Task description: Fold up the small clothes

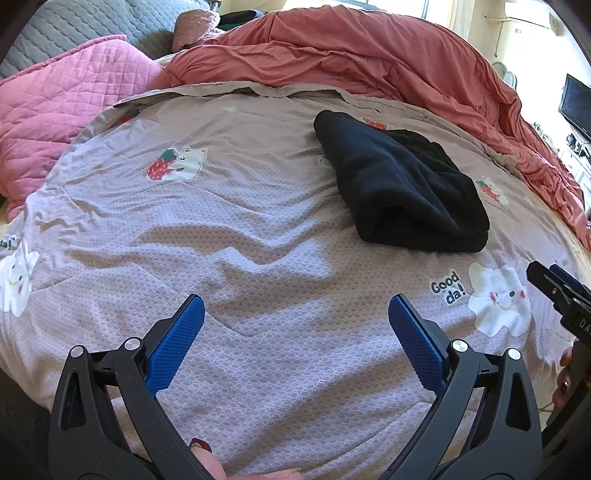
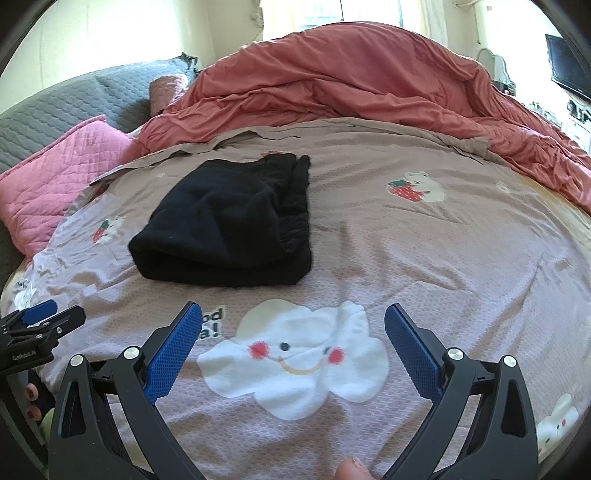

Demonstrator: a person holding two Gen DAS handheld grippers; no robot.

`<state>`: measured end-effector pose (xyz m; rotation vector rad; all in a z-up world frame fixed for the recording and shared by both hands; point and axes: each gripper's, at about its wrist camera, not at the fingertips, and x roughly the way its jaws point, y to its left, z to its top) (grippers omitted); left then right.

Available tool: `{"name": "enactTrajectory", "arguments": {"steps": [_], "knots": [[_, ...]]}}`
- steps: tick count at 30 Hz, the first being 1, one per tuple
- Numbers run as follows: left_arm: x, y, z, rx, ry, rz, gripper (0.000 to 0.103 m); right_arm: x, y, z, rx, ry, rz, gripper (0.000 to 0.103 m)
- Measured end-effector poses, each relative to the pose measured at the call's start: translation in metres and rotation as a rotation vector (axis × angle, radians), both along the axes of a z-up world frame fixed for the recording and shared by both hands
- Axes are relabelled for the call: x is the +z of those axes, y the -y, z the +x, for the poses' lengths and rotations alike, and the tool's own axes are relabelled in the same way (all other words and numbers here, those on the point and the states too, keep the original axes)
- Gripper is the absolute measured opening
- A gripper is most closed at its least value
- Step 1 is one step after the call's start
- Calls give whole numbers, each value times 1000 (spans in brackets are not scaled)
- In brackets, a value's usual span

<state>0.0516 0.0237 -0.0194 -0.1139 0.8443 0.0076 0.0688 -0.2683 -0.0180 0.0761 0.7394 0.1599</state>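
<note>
A black fleece garment lies folded into a thick bundle on the mauve printed bedcover. In the right wrist view the same garment sits ahead and to the left. My left gripper hovers open over bare cover, well short of the garment, which is up and to the right of it. My right gripper is open too, above a white cloud print, with the garment beyond its left finger. Nothing is between either pair of fingers.
A rumpled coral duvet is piled along the far side of the bed. A pink quilted pillow and a grey quilted headboard lie at the left. A screen stands at the far right. The other gripper shows at the right edge.
</note>
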Motion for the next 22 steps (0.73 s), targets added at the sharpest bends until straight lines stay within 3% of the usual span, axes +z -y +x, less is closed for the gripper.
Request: {"name": "enactTrajectory", "arguments": {"steps": [6,11,15,21,22], "knots": [[0,0,-1,24,-11,39,94,3,38,-9,-127,-9,-11,98],[4,-31,3,61,-23,-29,94,-2,104,-29,-346,-40,-51,98],[18,-100,17,186,-33,-75,94,-16,203,-73,-695,-89,-87,98],[32,-224,33,426,-35,78,94,-48,351,-178,-1282,-147,-149,98],[31,-247,35,468,-47,98,94,-48,351,-178,-1282,-147,-149,98]]}}
